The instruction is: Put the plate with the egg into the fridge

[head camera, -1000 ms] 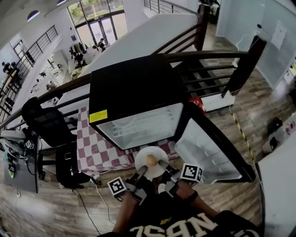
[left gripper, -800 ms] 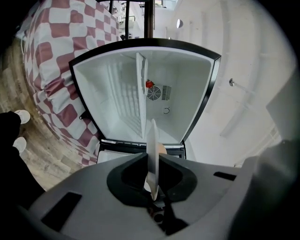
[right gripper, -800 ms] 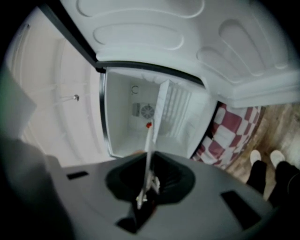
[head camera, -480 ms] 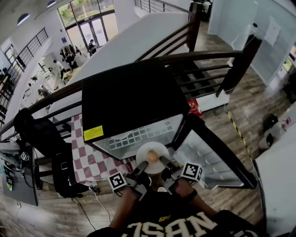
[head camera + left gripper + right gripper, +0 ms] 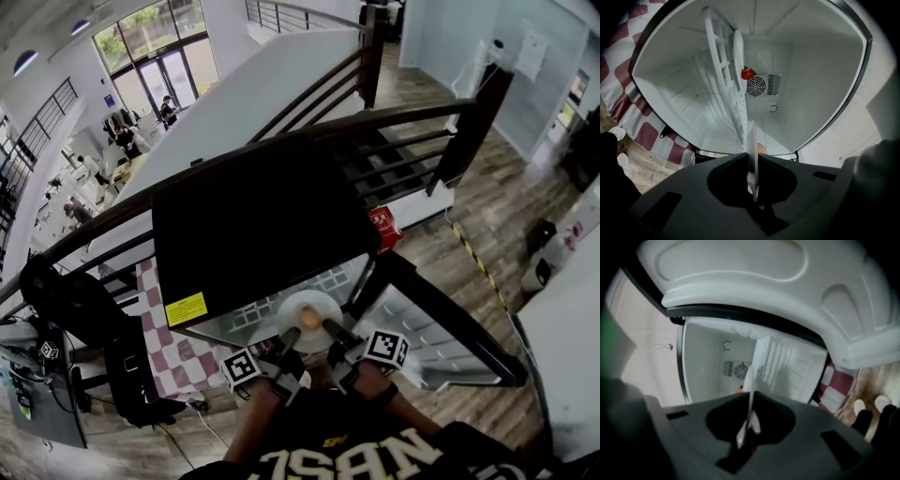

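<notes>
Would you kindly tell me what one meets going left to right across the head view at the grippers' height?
checkered cloth → left gripper → egg on the plate → right gripper → open fridge door

The plate (image 5: 309, 307) is white, and the egg (image 5: 310, 322) is light brown. The fridge (image 5: 262, 216) is black outside and white inside. Its sticker (image 5: 186, 308) is yellow. A little thing (image 5: 747, 73) inside is red. The cloth (image 5: 164, 352) has red and white squares. My left gripper (image 5: 289, 336) and my right gripper (image 5: 328, 328) are dark grey, and their cubes have black and white squares. The floor (image 5: 487, 216) is brown wood.
</notes>
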